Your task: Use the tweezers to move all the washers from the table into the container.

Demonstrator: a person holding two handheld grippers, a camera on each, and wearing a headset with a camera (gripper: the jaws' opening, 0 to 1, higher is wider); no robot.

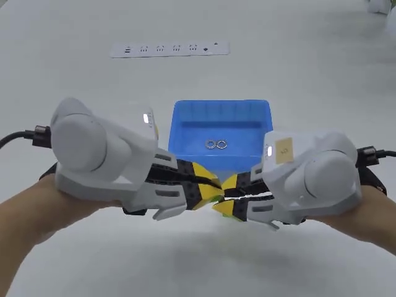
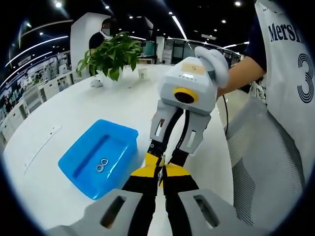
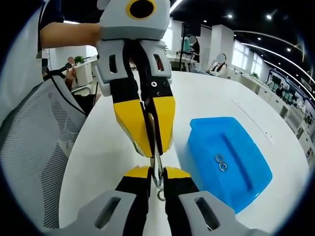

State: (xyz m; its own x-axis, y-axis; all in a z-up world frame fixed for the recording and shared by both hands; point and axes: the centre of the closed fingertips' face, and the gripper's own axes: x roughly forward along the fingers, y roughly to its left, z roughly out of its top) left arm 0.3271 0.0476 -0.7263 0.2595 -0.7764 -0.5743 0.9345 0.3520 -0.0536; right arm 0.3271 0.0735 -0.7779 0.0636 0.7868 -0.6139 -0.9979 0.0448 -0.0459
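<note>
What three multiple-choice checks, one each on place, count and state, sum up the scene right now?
1. The container sits:
A) on the table just beyond where the left gripper and right gripper meet
B) on the near side of them
C) lifted off the table

2. Washers in the container:
A) none
B) two
C) five

3. The left gripper's jaws are:
A) wide open
B) shut on the tweezers
C) shut on a washer

Key:
1 A: in the head view the container lies right behind the meeting tips.
2 B: two rings lie side by side on its floor.
3 B: the right gripper view shows the yellow jaws pinching the thin metal tweezers.
</note>
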